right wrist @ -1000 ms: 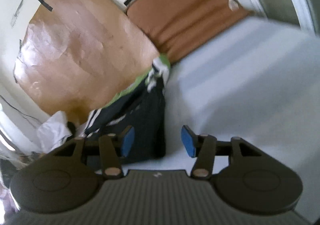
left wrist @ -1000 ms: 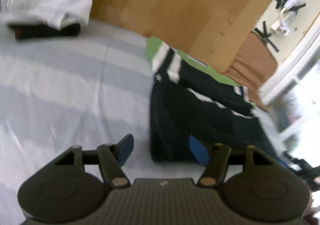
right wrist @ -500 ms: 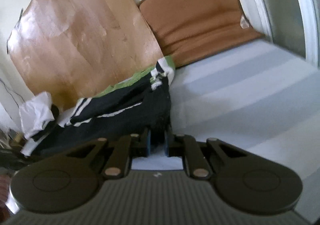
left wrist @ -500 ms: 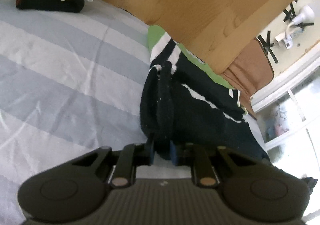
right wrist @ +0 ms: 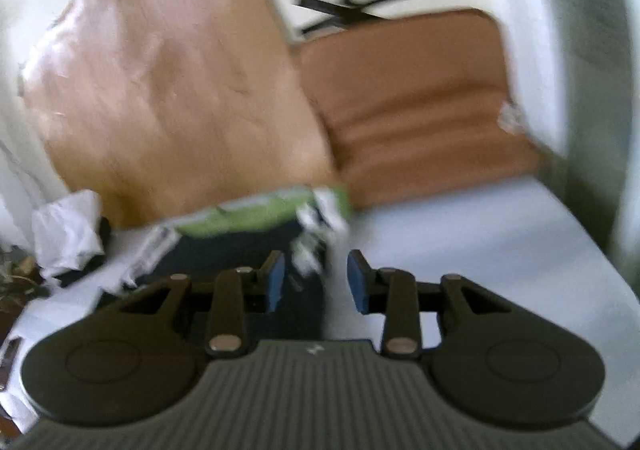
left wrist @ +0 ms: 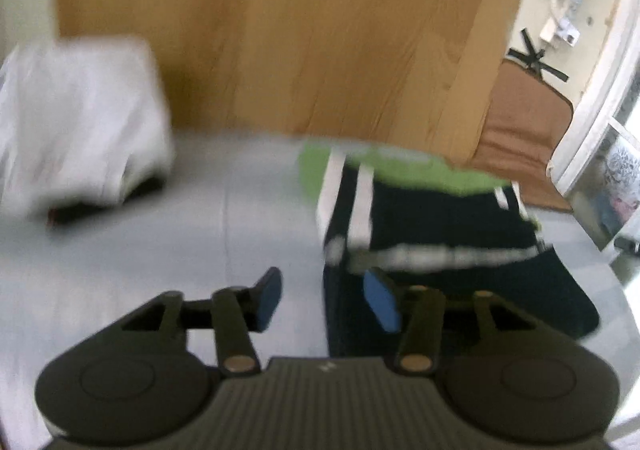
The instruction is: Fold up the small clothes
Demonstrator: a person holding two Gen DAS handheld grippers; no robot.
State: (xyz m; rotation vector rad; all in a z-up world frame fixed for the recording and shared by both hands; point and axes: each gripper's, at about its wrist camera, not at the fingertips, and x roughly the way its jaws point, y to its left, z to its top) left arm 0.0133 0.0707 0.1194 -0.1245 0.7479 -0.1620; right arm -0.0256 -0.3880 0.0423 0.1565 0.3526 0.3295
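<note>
Both grippers' fingers are opening, clamping nothing. The black garment [left wrist: 460, 282] lies on the striped bed [left wrist: 160, 270], just beyond the left gripper [left wrist: 326, 300] and under the right gripper [right wrist: 316, 282].

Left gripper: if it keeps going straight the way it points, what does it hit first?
Likely the striped bed sheet, just left of the black shorts. The left gripper has nothing between its opening jaws. Depth is unclear in the blur; the shorts' edge could come first.
</note>
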